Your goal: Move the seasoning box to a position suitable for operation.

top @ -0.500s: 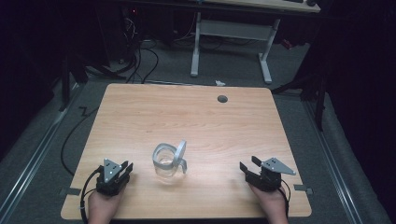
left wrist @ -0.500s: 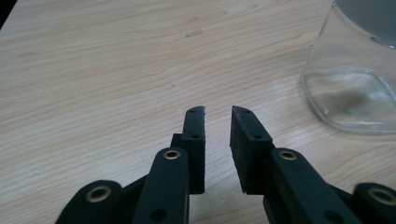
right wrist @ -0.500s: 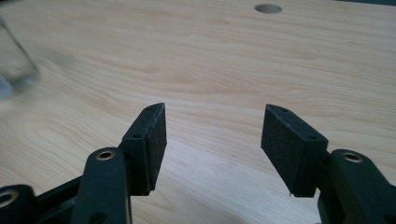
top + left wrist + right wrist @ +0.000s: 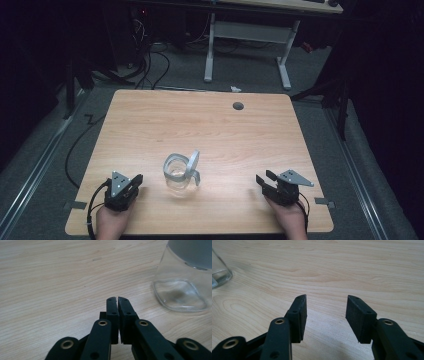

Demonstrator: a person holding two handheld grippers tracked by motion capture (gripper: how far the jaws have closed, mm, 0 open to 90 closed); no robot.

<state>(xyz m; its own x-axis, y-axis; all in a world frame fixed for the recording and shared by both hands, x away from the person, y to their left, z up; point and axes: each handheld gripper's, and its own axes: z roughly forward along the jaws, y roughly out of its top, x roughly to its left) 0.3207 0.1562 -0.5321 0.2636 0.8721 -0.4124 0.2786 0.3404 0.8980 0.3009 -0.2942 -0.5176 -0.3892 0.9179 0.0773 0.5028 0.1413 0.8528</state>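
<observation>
Left gripper point(image 4: 117, 300) pressed closed, empty; glass jar point(image 4: 178, 175) just right of it. Right gripper point(image 4: 325, 303) jaws spread, empty, apparently resting, jar well left.

Black jaws point(image 4: 325, 315) — brass-ringed screws, grey three-cornered plate point(image 4: 295, 177).

1. The counter point(image 4: 210, 125) is pale wood-grain laminate, smooth with a soft sheen.
2. The jar point(image 4: 177, 176) is clear, glossy glass; its hinged lid point(image 4: 192, 162) looks whitish and glossy.
3. Both tongs, left point(image 4: 117, 300) and right point(image 4: 325, 298), are matt black plastic with brass-coloured rivets.
4. The floor point(image 4: 45, 165) is matt grey carpet.
</observation>
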